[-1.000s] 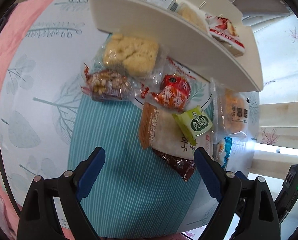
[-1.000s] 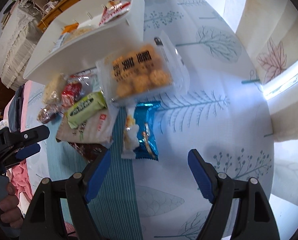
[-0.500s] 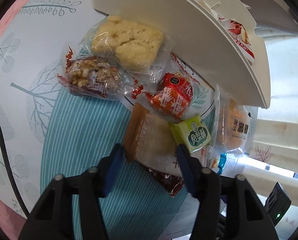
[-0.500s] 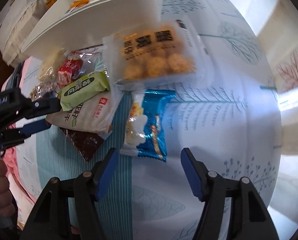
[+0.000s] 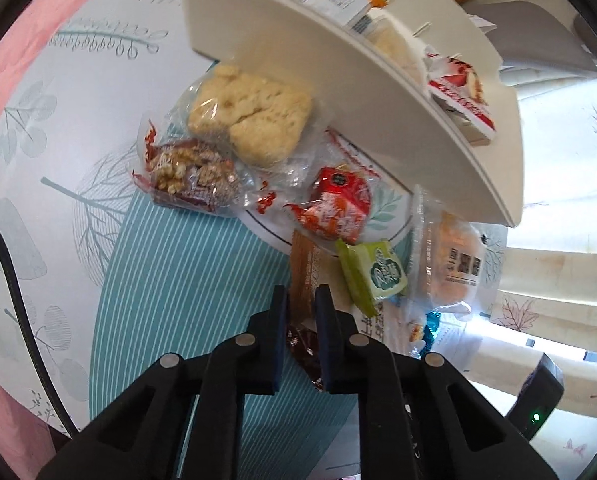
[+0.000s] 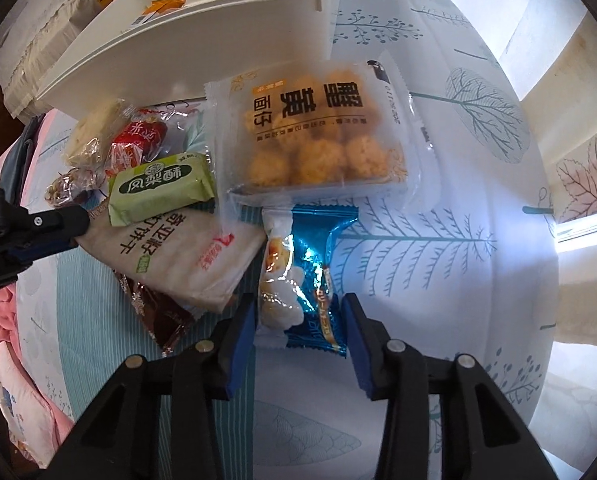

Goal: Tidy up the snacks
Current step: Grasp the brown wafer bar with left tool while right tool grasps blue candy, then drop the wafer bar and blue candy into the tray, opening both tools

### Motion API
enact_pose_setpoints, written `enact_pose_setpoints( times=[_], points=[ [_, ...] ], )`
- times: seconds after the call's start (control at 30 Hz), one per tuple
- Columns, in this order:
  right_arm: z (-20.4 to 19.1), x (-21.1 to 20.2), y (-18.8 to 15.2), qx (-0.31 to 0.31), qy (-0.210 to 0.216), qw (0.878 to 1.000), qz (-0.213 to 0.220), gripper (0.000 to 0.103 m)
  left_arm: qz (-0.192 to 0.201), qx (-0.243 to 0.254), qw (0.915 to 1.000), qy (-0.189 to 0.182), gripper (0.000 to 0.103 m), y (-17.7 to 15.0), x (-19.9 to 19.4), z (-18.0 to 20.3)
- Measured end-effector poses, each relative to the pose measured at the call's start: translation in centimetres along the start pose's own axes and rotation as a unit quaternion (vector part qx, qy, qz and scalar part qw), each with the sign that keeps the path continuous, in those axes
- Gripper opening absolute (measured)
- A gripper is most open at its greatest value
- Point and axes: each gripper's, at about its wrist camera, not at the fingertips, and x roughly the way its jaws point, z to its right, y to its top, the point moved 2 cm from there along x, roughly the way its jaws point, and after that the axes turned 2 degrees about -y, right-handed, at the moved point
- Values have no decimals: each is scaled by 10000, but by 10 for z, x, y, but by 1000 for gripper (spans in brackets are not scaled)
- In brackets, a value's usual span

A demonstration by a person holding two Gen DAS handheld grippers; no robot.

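Left jaws: a second ago they stood wide above the pile; now the left gripper [image 5: 300, 300] has pinched down on the brown end of the white cracker packet [image 5: 304, 276], with almost no gap left between the pads.
Right jaws: they were wide too; now the right gripper [image 6: 298, 320] is closing, its pads narrowed to either side of the blue foil snack [image 6: 318, 280], which lies between them; contact is not yet plain.
White cracker packet: in the right wrist view it lies beside the blue foil snack, on the side away from the window light, with the left gripper [image 6: 58, 226] at its far end.
Dark red packet: it lies [image 6: 158, 312] under the white cracker packet's near corner and may drag when that packet lifts.
Green pineapple cake: it rests [image 6: 160, 190] on top of the white cracker packet, so it will likely slide off on lifting.
Clear pack of round biscuits: it sits [image 6: 318, 144] just beyond the blue foil snack, overlapping its upper end.
White organizer tray: it stands [image 6: 178, 52] beyond the pile and already holds a few snacks.
Tabletop: leaf-print cloth [image 6: 438, 240] with a teal striped mat [image 5: 186, 280] under the pile.
Meaning for the task: both hands have gone from hovering to grasping, so two snacks look about ready to lift toward the white organizer tray.
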Motion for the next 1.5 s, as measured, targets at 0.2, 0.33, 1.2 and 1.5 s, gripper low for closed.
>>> enact_pose_setpoints(
  times=[0.2,0.33,1.2,1.5],
  points=[
    [5,-6,2,81,102,9999,-22,39,245,425,9988,8,11,-5,-28,15],
    [11,-16,1,180,195,9996,64,35,425,701,9966,5,11,-8,-44,27],
    [-11,-134,31,-168,669,9880,1385,34,1774,1986,9637,-210,10,30,-195,89],
    [-25,-160,90,-448,799,9718,2175,34,2248,2043,9527,-21,10,81,-207,110]
  ],
)
